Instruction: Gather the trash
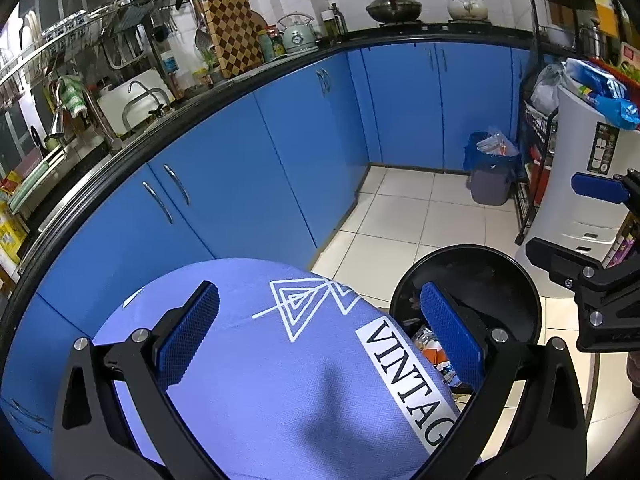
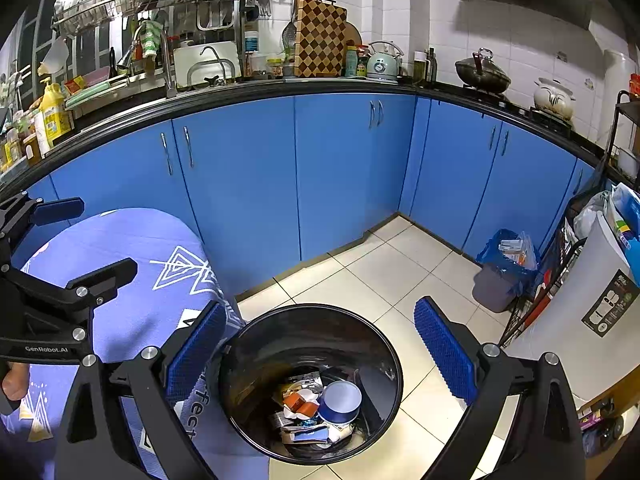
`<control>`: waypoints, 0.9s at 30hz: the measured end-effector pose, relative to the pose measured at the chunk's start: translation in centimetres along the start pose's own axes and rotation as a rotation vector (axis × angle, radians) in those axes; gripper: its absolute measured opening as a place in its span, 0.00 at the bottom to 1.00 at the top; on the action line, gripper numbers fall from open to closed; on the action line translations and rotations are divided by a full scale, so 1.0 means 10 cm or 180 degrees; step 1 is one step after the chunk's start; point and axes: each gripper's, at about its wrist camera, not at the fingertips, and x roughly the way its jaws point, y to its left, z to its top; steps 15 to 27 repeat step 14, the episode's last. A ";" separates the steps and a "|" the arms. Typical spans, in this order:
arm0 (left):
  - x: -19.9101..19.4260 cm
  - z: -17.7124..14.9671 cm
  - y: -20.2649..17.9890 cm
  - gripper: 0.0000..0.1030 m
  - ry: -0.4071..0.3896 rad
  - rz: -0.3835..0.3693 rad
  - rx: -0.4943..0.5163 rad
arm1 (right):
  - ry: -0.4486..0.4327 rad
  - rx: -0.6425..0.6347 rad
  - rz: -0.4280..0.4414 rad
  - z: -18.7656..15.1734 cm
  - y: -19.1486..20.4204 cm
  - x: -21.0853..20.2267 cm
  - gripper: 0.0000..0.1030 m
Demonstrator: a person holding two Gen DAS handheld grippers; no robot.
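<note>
Your right claw (image 2: 326,354) hangs above the black trash bin (image 2: 240,364), fingers spread wide and pinching nothing. The bin stands on the tiled floor (image 2: 384,276), just beside the purple-clothed tabletop (image 2: 132,240). Trash lies at its bottom — an orange carton (image 2: 295,401), crumpled paper and wrappers, and a round blue-and-white container (image 2: 341,401) resting tilted against the heap.

Your left claw (image 1: 320,332) is held over the printed cloth, fingers likewise spread and empty; its right finger (image 1: 452,332) overlaps the bin's rim in the left wrist view, and whether the two touch you cannot tell.

A second bin (image 2: 498,280) — grey, lined with a blue bag and full of wrappers — stands well apart in the corner by the blue cabinets (image 2: 248,184).
</note>
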 end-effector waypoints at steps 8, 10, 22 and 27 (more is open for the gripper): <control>-0.05 -0.01 -0.03 0.97 -0.0057 0.0010 0.0052 | -0.0013 -0.0005 0.0007 -0.01 0.01 -0.02 0.90; -0.05 -0.01 -0.03 0.97 -0.0042 -0.0003 0.0052 | -0.0016 -0.0007 0.0008 -0.01 0.01 -0.03 0.90; -0.04 0.00 -0.03 0.97 -0.0032 -0.0016 0.0046 | -0.0013 -0.0004 0.0010 -0.01 0.02 -0.03 0.90; -0.04 0.00 -0.03 0.97 -0.0032 -0.0016 0.0046 | -0.0013 -0.0004 0.0010 -0.01 0.02 -0.03 0.90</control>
